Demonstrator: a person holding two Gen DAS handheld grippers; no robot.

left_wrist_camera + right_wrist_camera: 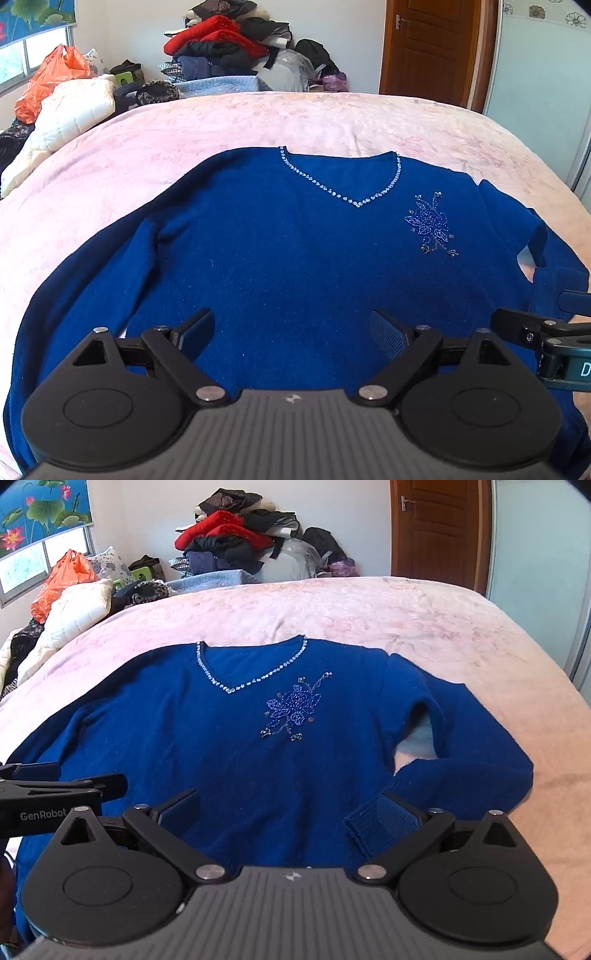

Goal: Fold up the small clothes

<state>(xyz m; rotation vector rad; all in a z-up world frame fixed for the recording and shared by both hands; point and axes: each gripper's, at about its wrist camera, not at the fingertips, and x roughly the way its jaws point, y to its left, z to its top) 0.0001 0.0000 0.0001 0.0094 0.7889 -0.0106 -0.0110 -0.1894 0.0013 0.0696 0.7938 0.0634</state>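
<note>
A dark blue V-neck sweater (280,251) (221,746) lies flat, front up, on a pink bedspread (258,118) (369,609). It has a beaded neckline and a beaded flower on the chest (430,225) (293,709). Both sleeves bend down along its sides; the right sleeve's ribbed cuff (369,830) lies on the lower body. My left gripper (291,332) hovers open over the sweater's lower middle. My right gripper (291,810) hangs open over the lower right part, its right finger just above the cuff. Nothing sits between either pair of fingers.
Beyond the bed's far edge stands a heap of clothes (229,44) (236,531). A white quilted jacket (70,110) and an orange plastic bag (51,77) lie at the far left. A brown door (432,48) is at the back right.
</note>
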